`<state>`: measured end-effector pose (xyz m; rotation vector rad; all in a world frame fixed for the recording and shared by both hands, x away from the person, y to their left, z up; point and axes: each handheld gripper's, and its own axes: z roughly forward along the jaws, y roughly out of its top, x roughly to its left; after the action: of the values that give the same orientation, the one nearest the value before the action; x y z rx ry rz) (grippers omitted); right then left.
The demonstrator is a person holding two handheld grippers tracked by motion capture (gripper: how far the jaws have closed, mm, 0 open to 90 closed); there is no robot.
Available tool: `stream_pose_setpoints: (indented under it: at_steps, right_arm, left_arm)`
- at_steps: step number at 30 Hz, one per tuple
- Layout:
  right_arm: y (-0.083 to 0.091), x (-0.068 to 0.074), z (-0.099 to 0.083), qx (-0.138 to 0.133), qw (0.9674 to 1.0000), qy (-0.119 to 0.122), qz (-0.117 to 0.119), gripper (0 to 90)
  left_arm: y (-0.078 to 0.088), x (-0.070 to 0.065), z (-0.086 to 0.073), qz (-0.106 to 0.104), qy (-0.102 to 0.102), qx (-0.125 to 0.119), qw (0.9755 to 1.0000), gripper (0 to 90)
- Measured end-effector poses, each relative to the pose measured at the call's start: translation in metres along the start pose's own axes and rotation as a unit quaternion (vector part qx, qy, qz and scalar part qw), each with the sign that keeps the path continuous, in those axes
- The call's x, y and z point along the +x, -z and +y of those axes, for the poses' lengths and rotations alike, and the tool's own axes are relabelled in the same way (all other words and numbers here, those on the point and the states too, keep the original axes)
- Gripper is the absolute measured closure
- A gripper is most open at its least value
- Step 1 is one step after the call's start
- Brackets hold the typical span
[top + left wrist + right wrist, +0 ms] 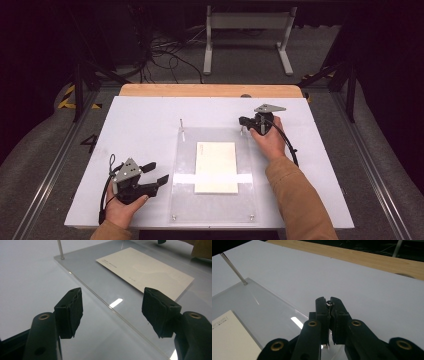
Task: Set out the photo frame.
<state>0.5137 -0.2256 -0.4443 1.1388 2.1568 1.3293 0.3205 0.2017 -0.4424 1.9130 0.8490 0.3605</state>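
The clear plate (215,200) lies flat on the white table (140,120), and all places here are given from this plate.

Nearest to the person, beside the near left corner of the plate, the left gripper (156,173) is held in the left hand (120,207) above the white table. Its two jaws are spread wide with nothing between them. In the left gripper view the left gripper (112,312) looks across the plate's left edge, and the gap between the jaws frames that edge and a bare part of the clear plate (100,280).

On the middle of the plate lies a cream card (216,166) with its long side running away from the person. A bright white strip (212,179) crosses its near part from left to right. In the left gripper view the card (147,270) has small print near its far corner, too small to read.

At the far left corner of the plate a thin metal pin (181,127) stands upright.

At the far right corner, the right gripper (243,121) is held by the right hand (270,140). In the right gripper view the right gripper (329,305) has its jaws pressed together on a second thin metal pin (328,303), whose top shows between the jaw tips.

Beyond the plate the wooden edge (210,90) of the table runs along the far side.
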Motion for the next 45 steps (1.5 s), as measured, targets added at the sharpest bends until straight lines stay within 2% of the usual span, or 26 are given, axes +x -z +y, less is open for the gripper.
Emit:
stream_pose_setpoints:
  at_steps: [9, 14, 19, 22, 23, 28, 31, 32, 38, 45]
  right_arm:
    - [-0.004, -0.006, 0.002, -0.001, 0.9996, -0.026, 0.014, 85.6]
    - [-0.005, -0.010, 0.004, 0.003, 0.9991, -0.037, 0.020, 85.6]
    - [-0.006, -0.011, 0.004, 0.003, 0.9987, -0.045, 0.022, 85.6]
    - [-0.007, -0.012, 0.004, 0.002, 0.9985, -0.048, 0.023, 85.6]
    - [-0.007, -0.012, 0.004, 0.002, 0.9985, -0.049, 0.023, 85.6]
    - [-0.008, -0.013, 0.005, 0.005, 0.9982, -0.054, 0.025, 85.6]
    - [-0.008, -0.014, 0.006, 0.007, 0.9978, -0.060, 0.028, 85.6]
    - [-0.009, -0.014, 0.006, 0.007, 0.9976, -0.062, 0.028, 85.6]
    - [-0.010, -0.016, 0.007, 0.011, 0.9966, -0.076, 0.027, 85.5]
    - [-0.012, -0.017, 0.009, 0.016, 0.9957, -0.086, 0.029, 85.5]
  left_arm:
    - [0.004, 0.004, -0.001, 0.009, 0.001, -0.003, 1.0000, 33.6]
    - [0.014, 0.006, -0.005, 0.025, -0.017, 0.003, 0.9995, 33.5]
    - [0.020, 0.010, -0.010, 0.035, -0.016, 0.001, 0.9993, 32.2]
    - [0.022, 0.010, -0.013, 0.040, -0.027, -0.001, 0.9989, 29.6]
    - [0.022, 0.011, -0.014, 0.040, -0.037, -0.002, 0.9985, 28.7]
    - [0.022, 0.005, -0.017, 0.039, -0.061, 0.005, 0.9973, 26.3]
    - [0.024, 0.001, -0.016, 0.033, -0.059, -0.001, 0.9977, 24.2]
    - [0.025, 0.000, -0.017, 0.035, -0.064, -0.002, 0.9973, 23.9]
    - [0.023, -0.006, -0.018, 0.018, -0.085, -0.009, 0.9962, 21.6]
    - [0.014, -0.013, -0.018, -0.001, -0.112, -0.008, 0.9937, 20.9]
